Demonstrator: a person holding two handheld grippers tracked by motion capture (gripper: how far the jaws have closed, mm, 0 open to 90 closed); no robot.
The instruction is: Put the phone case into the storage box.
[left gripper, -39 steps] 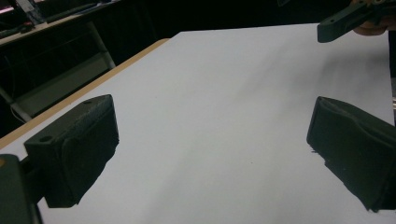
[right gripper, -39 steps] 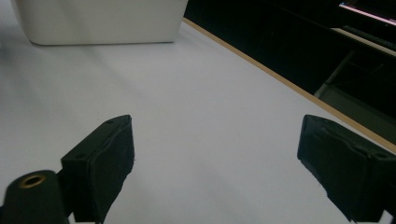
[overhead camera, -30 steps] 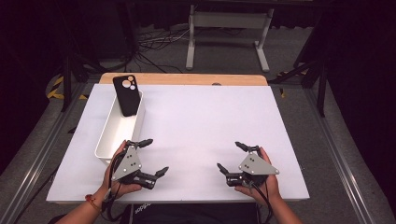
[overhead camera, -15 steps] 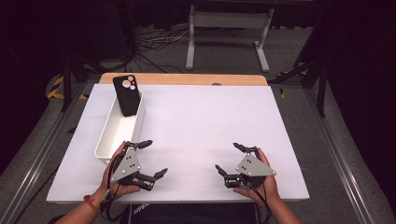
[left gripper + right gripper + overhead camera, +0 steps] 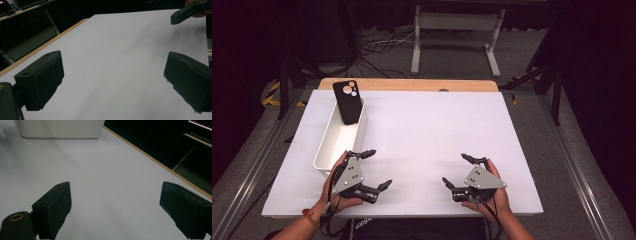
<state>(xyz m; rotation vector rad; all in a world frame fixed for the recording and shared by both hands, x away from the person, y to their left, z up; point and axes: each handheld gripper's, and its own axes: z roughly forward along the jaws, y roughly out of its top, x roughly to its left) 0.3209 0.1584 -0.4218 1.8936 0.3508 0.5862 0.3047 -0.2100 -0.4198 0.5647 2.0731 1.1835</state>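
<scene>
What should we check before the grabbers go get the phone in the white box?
1. Left gripper open: ok, jaws stand wide apart.
2. Right gripper open: ok, jaws wide, nothing between them.
3. Phone reachable: ok, it leans upright at the far end of the white box, top sticking out.
4. Path across the table: ok, bare white surface ahead.
5. Box nearest the left gripper: ok, it sits just beyond it.
6. Anything else inside the box: cannot tell.
</scene>
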